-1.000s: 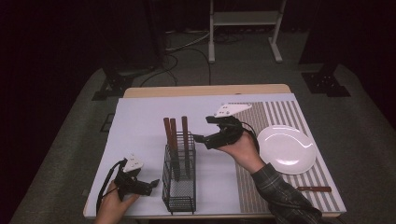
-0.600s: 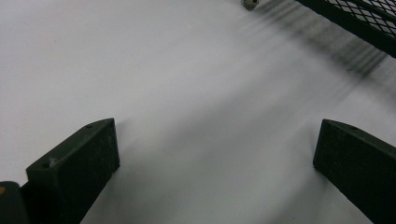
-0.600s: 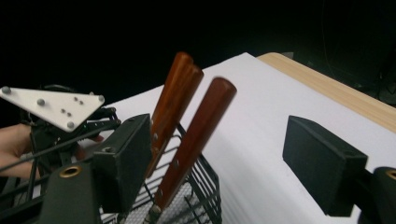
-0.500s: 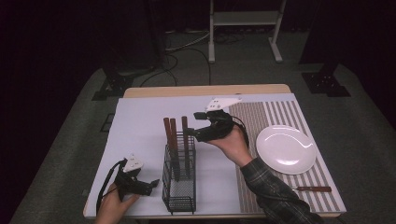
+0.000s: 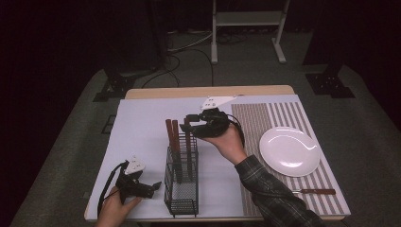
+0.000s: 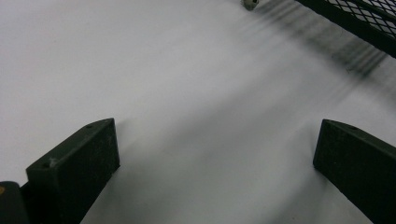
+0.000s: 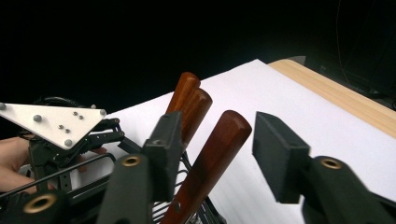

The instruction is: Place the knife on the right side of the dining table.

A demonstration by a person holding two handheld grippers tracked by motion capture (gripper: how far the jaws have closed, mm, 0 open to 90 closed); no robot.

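Two wooden handles [image 5: 172, 135] beside gripped one, white plate [image 5: 289, 151] well apart

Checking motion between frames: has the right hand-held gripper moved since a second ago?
Yes. The right hand-held gripper shifted left, away from the plate, over the basket; its jaws, just closing, flank a wooden handle.

Glossy reddish wooden handles [image 7: 210, 158] are standing in a black wire-mesh metal basket [image 5: 182, 182]; the white plate [image 5: 289, 151] is gleaming, the table covering [image 5: 142, 127] looking matt
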